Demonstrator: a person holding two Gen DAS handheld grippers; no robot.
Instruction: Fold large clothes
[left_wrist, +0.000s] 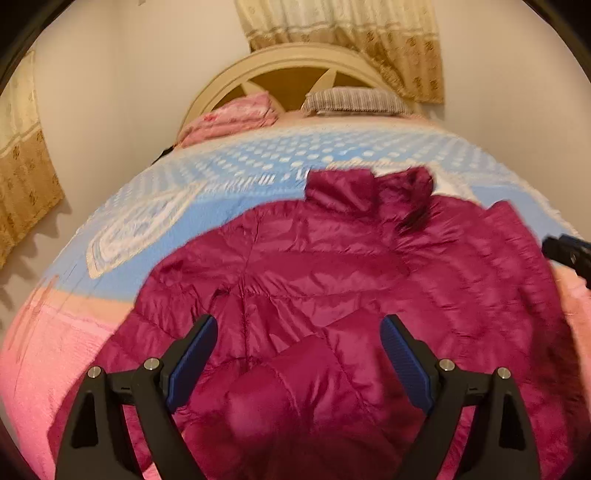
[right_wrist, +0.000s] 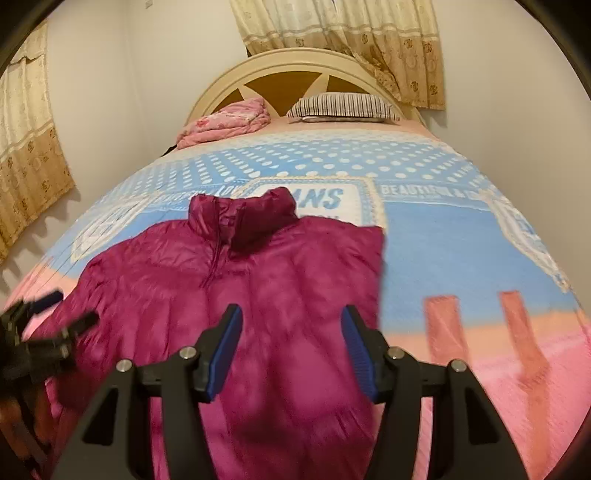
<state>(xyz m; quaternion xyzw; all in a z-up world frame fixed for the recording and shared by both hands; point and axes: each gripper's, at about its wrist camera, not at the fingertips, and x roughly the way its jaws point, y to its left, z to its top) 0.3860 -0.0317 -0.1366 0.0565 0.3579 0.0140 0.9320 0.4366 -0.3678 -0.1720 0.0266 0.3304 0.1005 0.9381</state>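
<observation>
Magenta quilted puffer jacket (right_wrist: 236, 295) lying on blue-pink patterned bed (right_wrist: 461, 240), right sleeve seemingly folded in; left tongs (left_wrist: 297, 354) and right tongs (right_wrist: 291, 347) hovering spread, gripping nothing; most folding remaining.

I get soft, warm indoor light in both views. The curtain (left_wrist: 26, 192) at nine o'clock casts jagged shadows on the wall below it. Fisheye bending bows the bed (right_wrist: 443, 236), with black corners. Motion blur smears the left view's jacket (left_wrist: 332, 266) collar at twelve o'clock.
</observation>
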